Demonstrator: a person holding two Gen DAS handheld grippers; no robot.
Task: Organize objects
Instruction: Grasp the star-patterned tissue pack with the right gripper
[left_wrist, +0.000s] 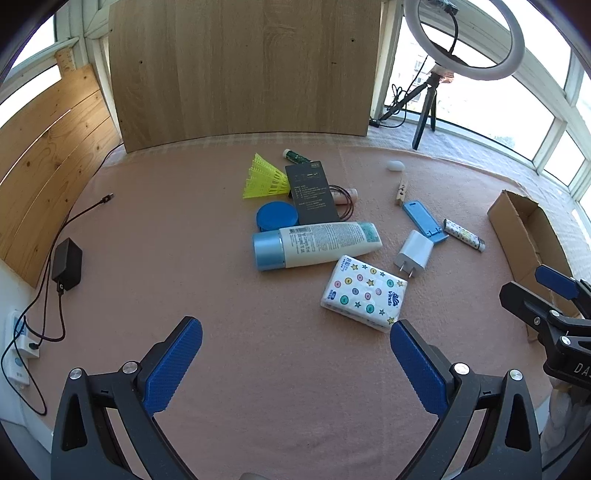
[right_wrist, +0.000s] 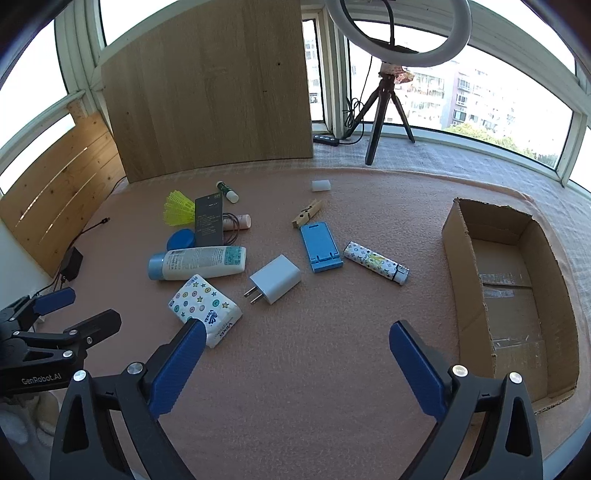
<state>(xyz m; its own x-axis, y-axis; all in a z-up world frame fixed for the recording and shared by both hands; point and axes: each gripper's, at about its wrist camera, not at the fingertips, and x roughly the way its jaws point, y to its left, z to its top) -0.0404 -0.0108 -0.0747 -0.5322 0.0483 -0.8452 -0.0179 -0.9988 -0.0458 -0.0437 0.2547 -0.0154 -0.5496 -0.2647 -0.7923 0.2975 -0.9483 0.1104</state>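
Observation:
Loose objects lie on a pink cloth: a tissue pack (left_wrist: 364, 293) (right_wrist: 205, 308), a white charger plug (left_wrist: 413, 254) (right_wrist: 275, 278), a lotion tube (left_wrist: 314, 245) (right_wrist: 199, 262), a blue phone stand (left_wrist: 424, 221) (right_wrist: 319, 245), a patterned lighter (left_wrist: 463, 234) (right_wrist: 375, 262), a clothespin (right_wrist: 306, 214), a yellow shuttlecock (left_wrist: 264, 179), a dark box (left_wrist: 314, 194) and a blue round tin (left_wrist: 277, 216). An open cardboard box (right_wrist: 465, 266) stands at the right. My left gripper (left_wrist: 295, 354) and right gripper (right_wrist: 297, 354) are open and empty, hovering short of the objects.
A wooden board (left_wrist: 243, 70) stands at the back, wooden slats at the left. A ring light on a tripod (right_wrist: 388, 96) stands behind the cloth. A black adapter (left_wrist: 66, 266) with cables lies at the left edge. A white eraser (right_wrist: 320, 185) lies far back.

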